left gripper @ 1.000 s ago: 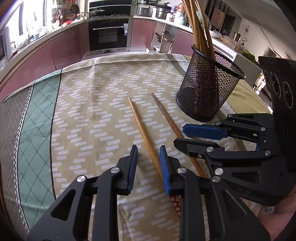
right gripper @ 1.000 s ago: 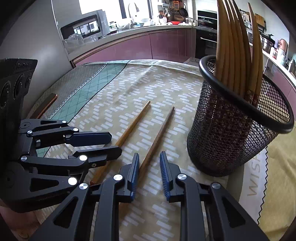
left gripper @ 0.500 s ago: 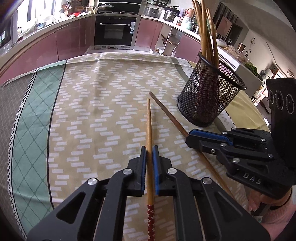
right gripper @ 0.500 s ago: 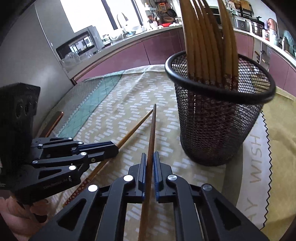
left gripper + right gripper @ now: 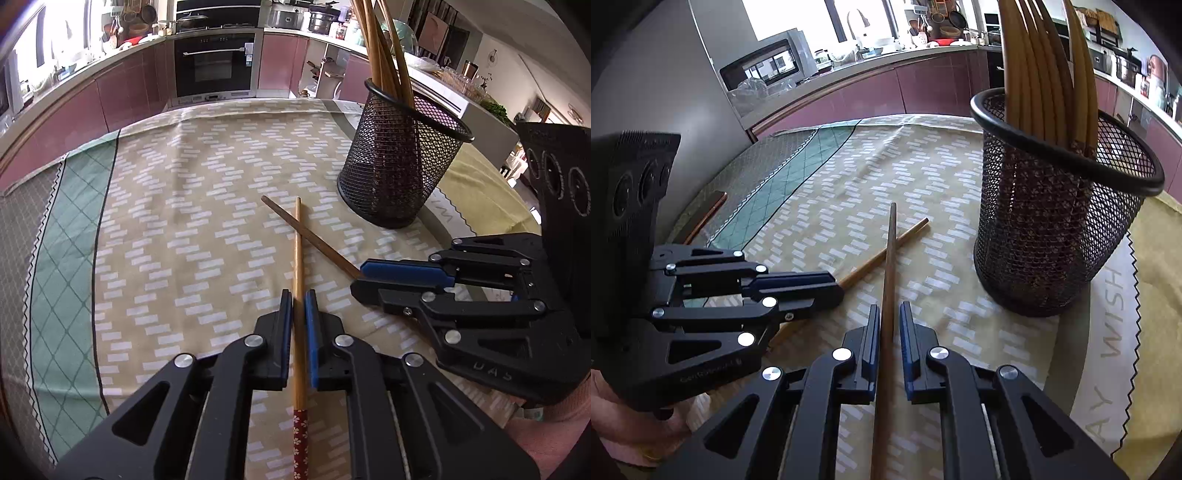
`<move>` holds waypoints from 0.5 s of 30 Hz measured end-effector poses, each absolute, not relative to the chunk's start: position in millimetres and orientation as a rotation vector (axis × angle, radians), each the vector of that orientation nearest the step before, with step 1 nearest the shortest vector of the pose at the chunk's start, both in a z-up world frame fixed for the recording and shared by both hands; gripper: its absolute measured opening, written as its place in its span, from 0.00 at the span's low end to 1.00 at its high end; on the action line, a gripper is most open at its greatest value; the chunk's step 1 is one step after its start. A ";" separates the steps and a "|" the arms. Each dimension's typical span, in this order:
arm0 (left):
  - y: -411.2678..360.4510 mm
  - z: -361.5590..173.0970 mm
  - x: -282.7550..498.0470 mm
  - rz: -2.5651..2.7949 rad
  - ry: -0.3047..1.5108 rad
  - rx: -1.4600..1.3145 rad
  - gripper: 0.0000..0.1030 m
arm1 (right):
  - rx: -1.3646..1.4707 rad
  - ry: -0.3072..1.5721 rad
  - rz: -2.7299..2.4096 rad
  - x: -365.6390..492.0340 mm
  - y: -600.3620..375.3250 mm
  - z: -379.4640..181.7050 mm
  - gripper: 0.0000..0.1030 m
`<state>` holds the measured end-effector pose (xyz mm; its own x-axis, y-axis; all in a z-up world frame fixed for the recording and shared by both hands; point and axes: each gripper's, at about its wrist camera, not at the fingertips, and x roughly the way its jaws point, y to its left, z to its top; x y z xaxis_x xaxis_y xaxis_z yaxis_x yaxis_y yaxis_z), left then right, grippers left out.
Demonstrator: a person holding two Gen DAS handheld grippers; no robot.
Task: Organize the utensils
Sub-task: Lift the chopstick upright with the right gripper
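My left gripper point(image 5: 298, 297) is shut on a light wooden chopstick point(image 5: 297, 251) with a red patterned end. My right gripper point(image 5: 889, 310) is shut on a darker brown chopstick point(image 5: 888, 266). Both chopsticks are raised above the cloth and their far ends cross in the air. The dark one shows in the left wrist view point(image 5: 314, 240), the light one in the right wrist view point(image 5: 886, 254). A black mesh holder point(image 5: 400, 162) with several bamboo chopsticks stands to the right; it also shows in the right wrist view point(image 5: 1056, 221).
A patterned tablecloth point(image 5: 184, 221) covers the round table, with a green band point(image 5: 66, 258) at the left. A dark flat object point(image 5: 709, 210) lies near the table's far left edge. Kitchen counters and an oven stand beyond the table.
Both grippers closed on their chopsticks and lifted them off the cloth. The two chopsticks, once side by side, now cross at their tips. The holder looks a little farther from the left gripper.
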<state>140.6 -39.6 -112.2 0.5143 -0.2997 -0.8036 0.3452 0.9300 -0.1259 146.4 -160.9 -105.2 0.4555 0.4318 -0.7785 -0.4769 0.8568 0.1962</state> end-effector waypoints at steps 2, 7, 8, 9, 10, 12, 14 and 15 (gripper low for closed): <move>-41.8 -112.6 140.5 -0.379 0.946 0.069 0.09 | -0.069 0.937 0.554 144.8 -159.9 -105.4 0.09; -45.3 -112.7 141.0 -0.359 0.933 0.087 0.08 | -0.060 0.929 0.548 144.7 -161.2 -106.3 0.06; -45.5 -112.6 141.5 -0.357 0.932 0.086 0.08 | -0.052 0.928 0.549 145.4 -162.2 -106.4 0.06; -45.0 -112.3 141.7 -0.356 0.932 0.083 0.07 | -0.043 0.925 0.551 144.8 -164.1 -105.9 0.06; -44.3 -112.1 142.0 -0.354 0.933 0.078 0.07 | -0.038 0.923 0.554 144.9 -164.1 -105.3 0.06; -43.7 -110.8 141.1 -0.355 0.931 0.071 0.07 | -0.018 0.913 0.567 142.7 -167.7 -101.9 0.06; -41.2 -107.4 139.4 -0.362 0.926 0.057 0.07 | 0.000 0.896 0.576 140.0 -172.4 -96.2 0.06; -40.0 -104.9 138.7 -0.372 0.923 0.047 0.07 | 0.009 0.886 0.585 138.0 -175.8 -92.8 0.06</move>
<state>138.7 -40.0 -104.9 0.5446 -0.2933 -0.7857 0.3334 0.9354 -0.1181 138.0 -175.8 -92.8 0.4872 0.4846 -0.7265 -0.4771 0.8445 0.2434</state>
